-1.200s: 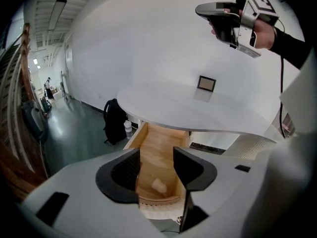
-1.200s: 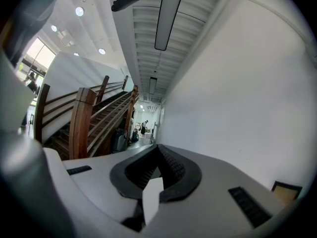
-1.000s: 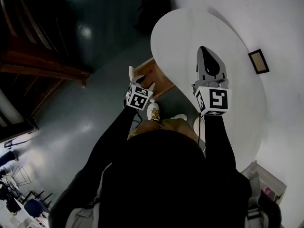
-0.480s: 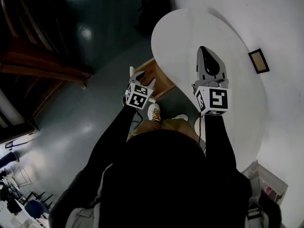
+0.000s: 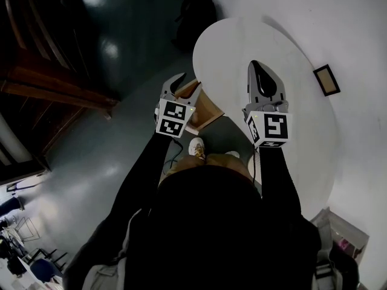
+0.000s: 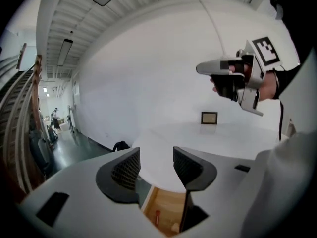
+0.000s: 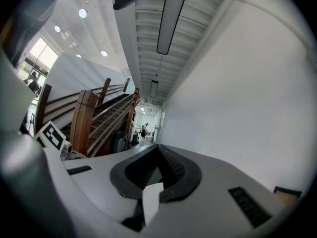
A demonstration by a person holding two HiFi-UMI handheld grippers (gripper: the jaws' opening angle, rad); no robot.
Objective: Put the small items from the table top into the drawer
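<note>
Wooden drawer (image 5: pixel 204 104) stands open below the white table (image 5: pixel 290 53). I see my left gripper (image 6: pixel 153 165) above it, jaws apart, empty. My right gripper (image 7: pixel 157 168) pinches a small white piece (image 7: pixel 150 202) over the tabletop.

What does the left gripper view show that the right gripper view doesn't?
Only the left gripper view: the open wooden drawer with small items inside, seen between the left gripper's parted jaws, and the round table. Only the right gripper view: the right gripper shut on a white slip. Both: the white wall and wooden staircase.
</note>
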